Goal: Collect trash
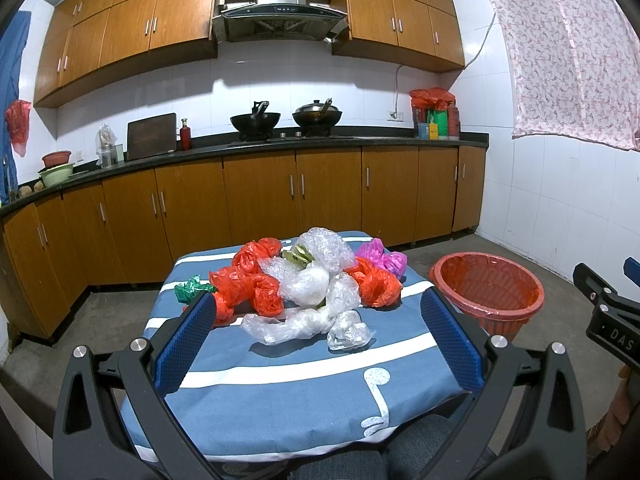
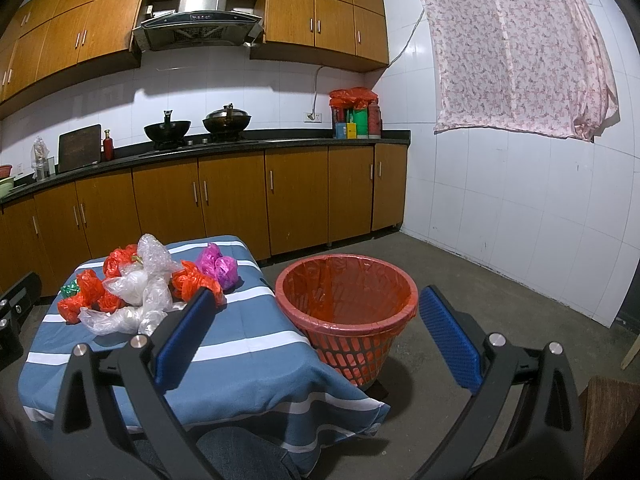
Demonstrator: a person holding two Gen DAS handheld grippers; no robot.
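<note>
— What stands along the dark table by the wall?
— Two black woks (image 1: 256, 120) on the stove, a dark wooden cutting board (image 1: 152, 136), a red bottle (image 1: 185, 135).
— And above?
— A steel range hood (image 1: 280, 12) (between orange-brown wooden cabinets (image 1: 132, 36)); a pink floral curtain (image 2: 516, 48) hangs right.

One red bin (image 2: 347, 312), one striped table (image 1: 304, 384), two woks (image 1: 255, 121), one pink bag (image 1: 382, 258), one green bag (image 1: 192, 288) (small)
</note>
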